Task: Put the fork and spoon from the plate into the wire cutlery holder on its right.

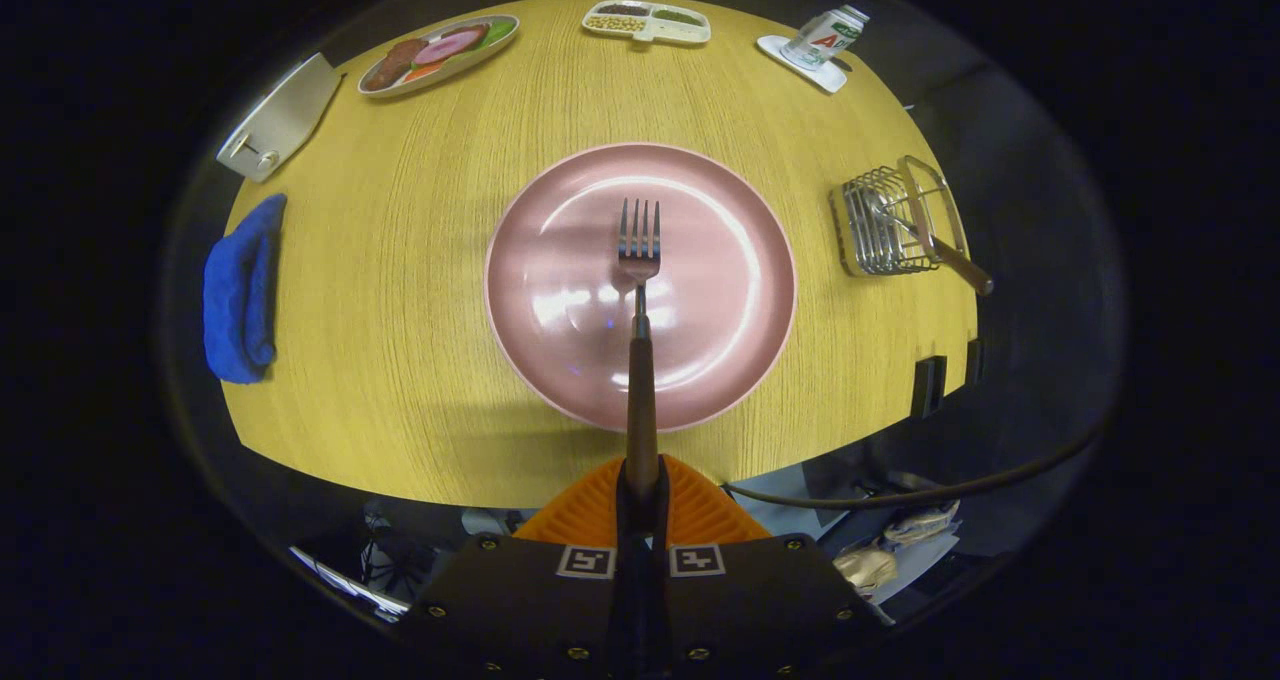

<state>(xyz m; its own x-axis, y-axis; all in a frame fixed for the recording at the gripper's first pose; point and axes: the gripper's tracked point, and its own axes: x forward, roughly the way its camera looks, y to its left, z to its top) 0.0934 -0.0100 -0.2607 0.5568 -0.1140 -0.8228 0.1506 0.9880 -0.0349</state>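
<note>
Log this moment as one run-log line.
gripper: shut on fork handle | fork: held above pink plate | spoon: in wire cutlery holder | next: fork to holder

1 fork (639,235), 1 plate (540,360) – (1 holder (885,225)).

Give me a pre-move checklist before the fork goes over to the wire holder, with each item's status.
1. Grip: gripper closed on the fork handle, both fingers pressing: ok.
2. Fork lifted off the pink plate: cannot tell.
3. Wire cutlery holder upright right of the plate: ok.
4. Spoon already in the holder, handle sticking out: ok.
5. Table between plate and holder free of obstacles: ok.
6. Room in the holder beside the spoon: cannot tell.
</note>
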